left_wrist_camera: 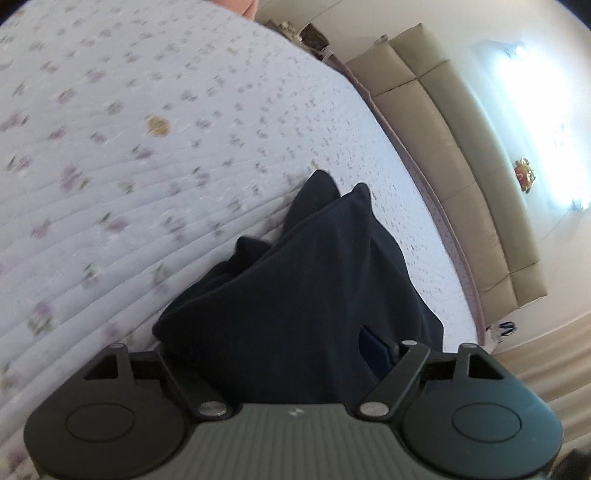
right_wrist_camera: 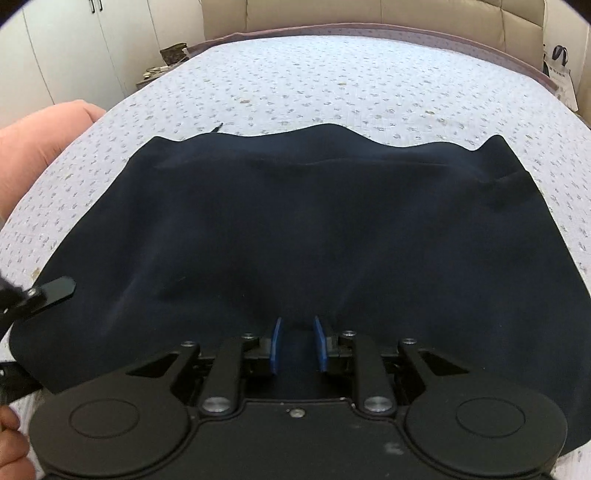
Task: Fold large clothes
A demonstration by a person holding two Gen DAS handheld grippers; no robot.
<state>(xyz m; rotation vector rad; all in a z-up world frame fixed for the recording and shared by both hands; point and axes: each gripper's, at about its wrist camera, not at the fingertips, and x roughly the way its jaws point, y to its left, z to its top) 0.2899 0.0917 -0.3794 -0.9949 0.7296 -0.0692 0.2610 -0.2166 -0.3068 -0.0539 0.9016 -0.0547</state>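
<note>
From the left wrist, the dark garment [left_wrist_camera: 303, 295] hangs bunched over the left gripper [left_wrist_camera: 295, 354]; whether its fingers clamp it I cannot tell. Quilted bed [left_wrist_camera: 147, 147] lies open beyond.

From the right wrist, the garment spreads flat, barely folded; the right gripper [right_wrist_camera: 298, 343] stands parted at the near edge.

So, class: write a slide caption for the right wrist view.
Right claw, blue fingers apart, at the near edge of a dark navy garment spread on a floral bedspread.

The garment [right_wrist_camera: 295, 229] lies on the bed [right_wrist_camera: 332, 74], headboard [right_wrist_camera: 369, 14] behind it.
</note>
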